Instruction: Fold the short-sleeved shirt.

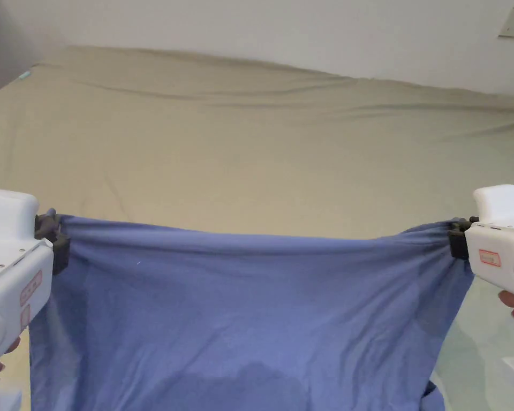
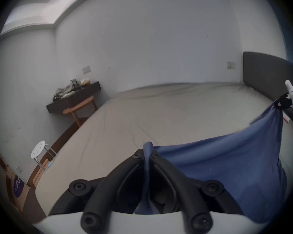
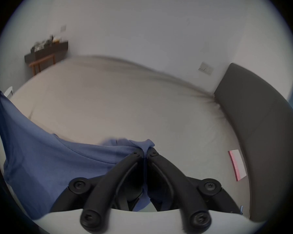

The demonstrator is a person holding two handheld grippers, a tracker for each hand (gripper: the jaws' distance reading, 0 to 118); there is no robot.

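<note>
A blue short-sleeved shirt (image 1: 240,316) hangs stretched between my two grippers above the near edge of a bed. My left gripper (image 1: 55,235) is shut on its left upper corner; in the left gripper view the cloth (image 2: 218,166) is pinched between the black jaws of the left gripper (image 2: 147,155). On the other side my right gripper (image 1: 456,241) is shut on the right upper corner, and in the right gripper view the shirt (image 3: 46,161) runs off leftward from the closed right gripper (image 3: 145,151). The shirt's lower part is cut off by the frame.
The bed (image 1: 261,160) with a beige sheet spreads out beyond the shirt. A dark headboard (image 3: 260,128) stands at its right end, a pink and white object (image 3: 238,165) lying next to it. A dark shelf (image 2: 74,95), a wooden chair (image 2: 79,109) and a white stool (image 2: 38,149) stand to the left.
</note>
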